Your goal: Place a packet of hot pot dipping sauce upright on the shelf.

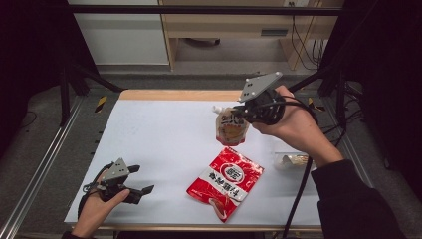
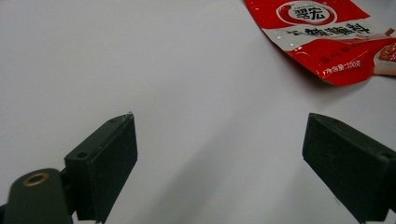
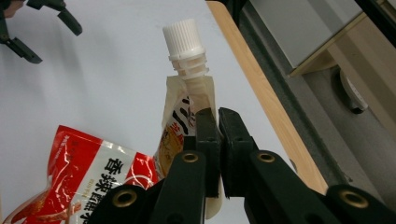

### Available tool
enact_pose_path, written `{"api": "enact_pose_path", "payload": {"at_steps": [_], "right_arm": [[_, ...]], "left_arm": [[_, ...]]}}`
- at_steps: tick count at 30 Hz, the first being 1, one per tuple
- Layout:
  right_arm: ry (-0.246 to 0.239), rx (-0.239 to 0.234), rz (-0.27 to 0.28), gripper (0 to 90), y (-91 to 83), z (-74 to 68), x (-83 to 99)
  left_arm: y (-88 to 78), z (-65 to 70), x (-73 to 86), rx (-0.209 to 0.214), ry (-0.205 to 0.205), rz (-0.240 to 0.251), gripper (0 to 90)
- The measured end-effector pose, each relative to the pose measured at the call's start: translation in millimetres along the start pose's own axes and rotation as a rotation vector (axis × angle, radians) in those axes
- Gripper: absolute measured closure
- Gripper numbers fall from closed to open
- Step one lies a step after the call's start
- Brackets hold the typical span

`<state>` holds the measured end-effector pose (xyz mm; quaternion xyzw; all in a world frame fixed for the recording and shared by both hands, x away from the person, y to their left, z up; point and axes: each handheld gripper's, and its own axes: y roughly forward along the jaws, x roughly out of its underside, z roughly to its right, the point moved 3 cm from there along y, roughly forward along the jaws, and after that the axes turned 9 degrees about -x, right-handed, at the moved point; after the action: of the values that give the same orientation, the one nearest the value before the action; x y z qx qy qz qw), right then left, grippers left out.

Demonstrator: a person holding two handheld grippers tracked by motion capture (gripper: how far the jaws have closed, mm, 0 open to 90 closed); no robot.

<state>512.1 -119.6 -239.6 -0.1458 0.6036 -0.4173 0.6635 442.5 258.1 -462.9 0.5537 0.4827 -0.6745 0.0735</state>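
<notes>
Red packet (image 2: 327, 42): white round logo "翠宏", "200克" on lower edge. Spout pouch (image 3: 184, 121): print unreadable.

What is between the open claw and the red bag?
Nothing: in the high view, only bare white table lies between the left gripper and the red packet.

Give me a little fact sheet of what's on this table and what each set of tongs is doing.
Surface: white table
Right tongs: shut on the spouted pouch, held above the table
Pouch cap: white, screwed on
Left tongs: open, nothing between them, low over bare table
Red packet: lying flat near the front edge, untouched
Clear packet: lying beside the right forearm
</notes>
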Motion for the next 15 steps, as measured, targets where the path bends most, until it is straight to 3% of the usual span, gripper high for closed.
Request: {"api": "enact_pose_path", "payload": {"at_steps": [7, 15], "right_arm": [[0.011, 0.058, 0.042, 88.1, -28.2, 14.4, 14.3], [0.035, 0.101, 0.039, 88.1, -56.6, 29.3, 45.5]], "left_arm": [[-10.1, -4.9, 3.7, -0.009, -0.001, 0.016, 9.8], [-13.4, -8.1, 7.4, -0.016, -0.019, 0.012, 9.7]]}}
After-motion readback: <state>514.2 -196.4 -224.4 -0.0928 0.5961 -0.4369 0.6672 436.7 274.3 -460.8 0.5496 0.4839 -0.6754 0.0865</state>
